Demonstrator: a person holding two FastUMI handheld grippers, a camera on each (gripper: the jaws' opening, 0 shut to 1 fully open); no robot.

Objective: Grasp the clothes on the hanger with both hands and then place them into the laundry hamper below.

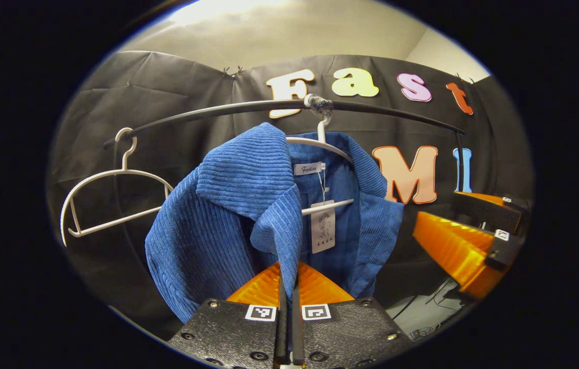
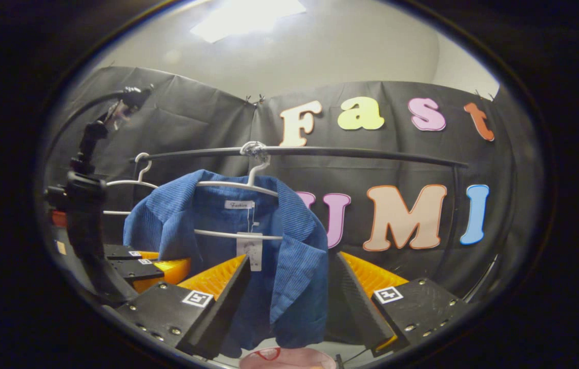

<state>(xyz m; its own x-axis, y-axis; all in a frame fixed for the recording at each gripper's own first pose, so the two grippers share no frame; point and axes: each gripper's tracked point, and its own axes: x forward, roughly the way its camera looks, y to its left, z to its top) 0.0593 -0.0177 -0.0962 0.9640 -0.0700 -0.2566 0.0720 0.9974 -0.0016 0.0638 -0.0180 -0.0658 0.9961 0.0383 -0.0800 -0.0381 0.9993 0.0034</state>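
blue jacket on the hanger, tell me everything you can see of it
The blue jacket looks like ribbed corduroy, with a broad collar and lapels. It hangs open on a white hanger hooked over a dark rail, with a neck label and a paper tag inside. In the left gripper view, the left gripper is shut on the edge of one front panel. In the right gripper view, the right gripper is open with the other panel between its fingers, not pinched.

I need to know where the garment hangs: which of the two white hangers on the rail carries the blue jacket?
The taped hanger at mid-rail carries the jacket; the other hanger, toward the rail's end, hangs bare.
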